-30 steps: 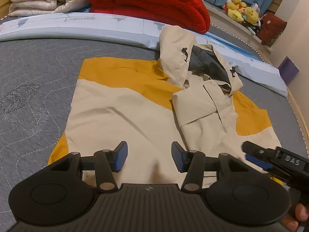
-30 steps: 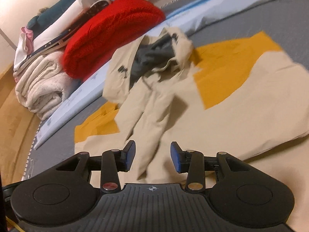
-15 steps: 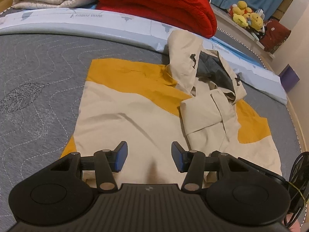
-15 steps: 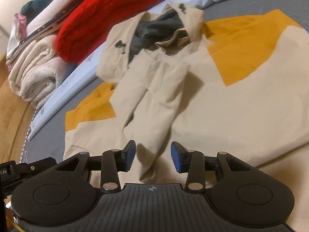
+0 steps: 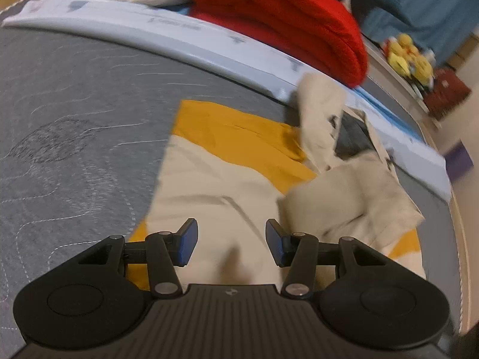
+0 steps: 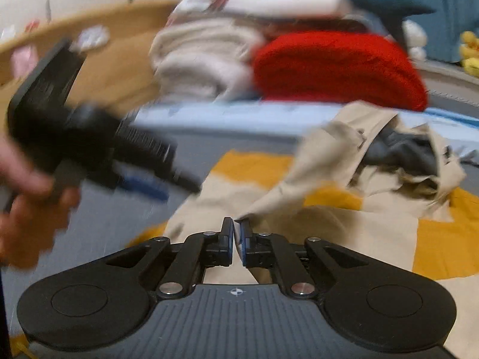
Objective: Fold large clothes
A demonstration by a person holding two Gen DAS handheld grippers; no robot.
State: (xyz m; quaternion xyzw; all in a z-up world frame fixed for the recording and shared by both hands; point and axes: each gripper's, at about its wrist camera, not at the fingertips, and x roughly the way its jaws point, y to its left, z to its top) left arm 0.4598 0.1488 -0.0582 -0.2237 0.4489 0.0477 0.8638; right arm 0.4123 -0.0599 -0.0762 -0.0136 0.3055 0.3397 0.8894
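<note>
Grey quilted bedding (image 5: 74,113) lay under everything, with a red blanket (image 5: 278,15) and folded cream towels (image 6: 203,59) stacked along the far edge beside a pale blue board (image 5: 149,24). On the bedding the jacket (image 5: 215,179), cream with mustard panels, was spread flat, its hood (image 6: 398,146) crumpled at the far end and showing a grey lining.

My right gripper (image 6: 236,236) was pinched together on a cream sleeve (image 6: 287,185), which rose taut from the fingertips toward the hood. My left gripper (image 5: 229,240) hovered over the near edge of the jacket with its fingers well apart, holding nothing. From the right camera I could see that same tool as a black blur off to the left, in my left hand (image 6: 27,197).

I judged the sleeve fold to be under way, with the body folds not yet begun. The bite looked thin, only the sleeve's edge between the pads, so a quick pull could let it slip out and drop in a heap. Both views were smeared, which suggested I was moving fast. Dragging the sleeve with nothing pinning the body could also pull the whole jacket askew and wrinkle the flat panels, and the loose hood could get caught under the fold.
</note>
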